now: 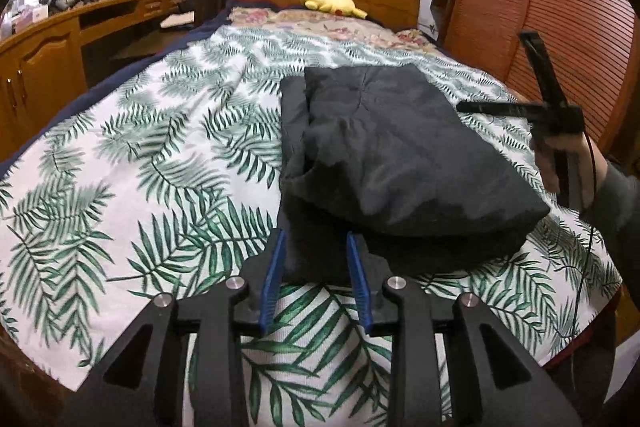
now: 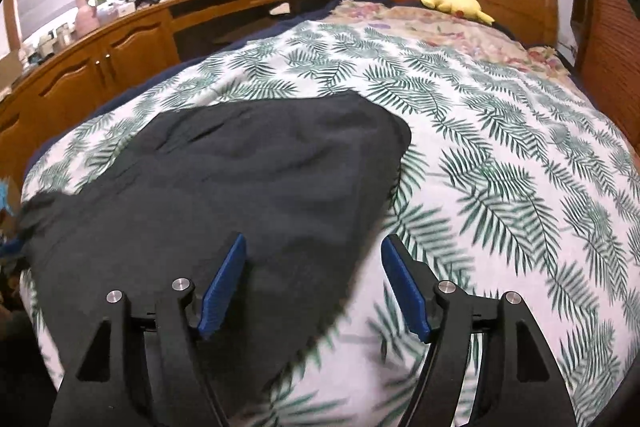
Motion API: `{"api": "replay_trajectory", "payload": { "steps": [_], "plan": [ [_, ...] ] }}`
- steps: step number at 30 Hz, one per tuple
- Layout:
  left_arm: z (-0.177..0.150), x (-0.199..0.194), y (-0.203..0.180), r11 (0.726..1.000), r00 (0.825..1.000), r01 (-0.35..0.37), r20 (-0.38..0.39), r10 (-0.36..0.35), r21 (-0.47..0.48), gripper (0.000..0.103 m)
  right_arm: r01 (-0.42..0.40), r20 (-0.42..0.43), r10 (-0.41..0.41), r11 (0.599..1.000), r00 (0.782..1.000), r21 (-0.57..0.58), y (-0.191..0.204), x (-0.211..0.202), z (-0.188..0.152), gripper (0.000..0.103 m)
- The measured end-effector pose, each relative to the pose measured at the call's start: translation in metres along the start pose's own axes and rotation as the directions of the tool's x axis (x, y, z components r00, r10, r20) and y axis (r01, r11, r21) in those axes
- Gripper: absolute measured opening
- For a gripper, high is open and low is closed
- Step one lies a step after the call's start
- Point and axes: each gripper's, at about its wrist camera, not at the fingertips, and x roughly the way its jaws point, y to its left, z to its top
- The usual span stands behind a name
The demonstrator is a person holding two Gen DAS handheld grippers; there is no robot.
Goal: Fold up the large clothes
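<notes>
A: Status of my left gripper (image 1: 316,263)?

B: Jaws parted, straddling the near edge of the dark garment (image 1: 400,155) without pinching; it looks released there.

A: Right gripper (image 2: 312,267)?

B: Spread wide, empty, over the garment's right edge. The garment lies folded on the leaf-print bedspread (image 1: 152,131).

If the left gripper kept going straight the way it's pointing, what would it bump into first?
Most likely the near edge of the folded dark garment on the bed. The left gripper already has that edge between its blue fingers, though actual contact is hard to judge.
</notes>
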Motion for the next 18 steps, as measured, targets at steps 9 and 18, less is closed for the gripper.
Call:
{"api": "replay_trajectory", "payload": {
  "steps": [9, 18],
  "plan": [
    [-0.005, 0.023, 0.007, 1.0, 0.999, -0.007, -0.041, 0.006, -0.007, 0.031, 0.076, -0.065, -0.075, 0.997, 0.995, 0.008, -0.017, 0.06, 0.028, 0.08],
    [-0.005, 0.028, 0.012, 1.0, 0.999, 0.014, -0.048, -0.015, -0.022, 0.033, 0.042, -0.121, -0.037, 0.998, 0.992, 0.038, -0.031, 0.097, 0.029, 0.098]
  ]
}}
